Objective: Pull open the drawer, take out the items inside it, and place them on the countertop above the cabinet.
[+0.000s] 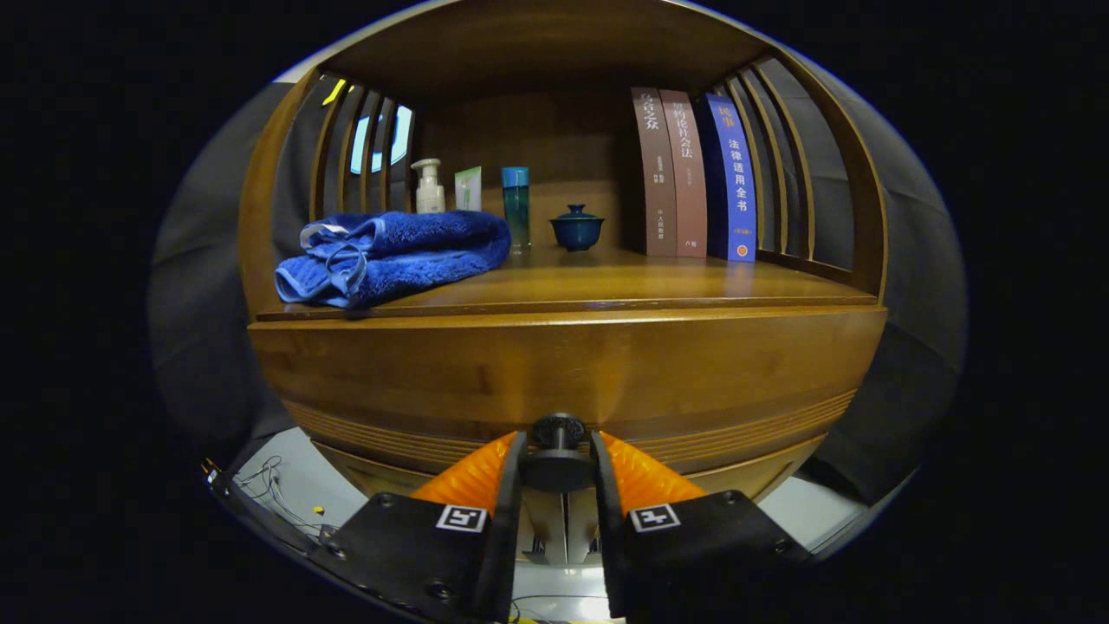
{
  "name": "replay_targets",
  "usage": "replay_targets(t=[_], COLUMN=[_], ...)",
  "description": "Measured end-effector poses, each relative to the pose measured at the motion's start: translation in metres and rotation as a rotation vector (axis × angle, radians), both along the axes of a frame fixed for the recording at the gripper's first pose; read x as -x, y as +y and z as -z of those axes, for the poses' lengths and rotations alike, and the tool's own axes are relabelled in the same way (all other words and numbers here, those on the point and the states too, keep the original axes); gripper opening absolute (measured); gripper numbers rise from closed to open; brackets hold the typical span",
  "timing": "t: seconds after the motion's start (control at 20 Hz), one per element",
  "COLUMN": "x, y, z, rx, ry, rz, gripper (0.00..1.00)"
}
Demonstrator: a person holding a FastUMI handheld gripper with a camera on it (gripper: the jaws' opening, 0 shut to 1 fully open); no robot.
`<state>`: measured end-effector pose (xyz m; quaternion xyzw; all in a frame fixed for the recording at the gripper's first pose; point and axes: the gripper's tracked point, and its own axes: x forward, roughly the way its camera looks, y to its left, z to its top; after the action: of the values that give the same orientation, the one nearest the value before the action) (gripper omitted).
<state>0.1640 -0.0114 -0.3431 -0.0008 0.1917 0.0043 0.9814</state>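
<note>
A wooden cabinet stands right in front of me, its drawer front point(563, 368) a wide plain panel under the countertop point(606, 282). A dark round knob point(558, 432) sticks out of the drawer's lower middle. My gripper point(558, 459) is closed around the knob's stem, both fingers pressing on it from left and right. The drawer looks flush with the cabinet; its inside is hidden.
On the countertop lie a folded blue towel point(394, 256) at the left, a pump bottle point(428, 186), a small tube point(469, 188), a teal bottle point(516, 206) and a lidded blue cup point(577, 228) at the back, and three upright books point(693, 173) at the right. Slatted sides enclose the shelf.
</note>
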Motion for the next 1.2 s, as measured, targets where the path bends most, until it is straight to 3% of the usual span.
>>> replay_targets(t=[0.05, 0.55, 1.2], x=[-0.002, 0.013, 0.125], y=[0.000, -0.003, -0.007], z=[0.005, 0.001, -0.010], rx=[0.002, 0.013, -0.005], ry=[0.003, 0.030, 0.076], rz=[0.000, 0.000, 0.016], gripper=[0.38, 0.38, 0.38])
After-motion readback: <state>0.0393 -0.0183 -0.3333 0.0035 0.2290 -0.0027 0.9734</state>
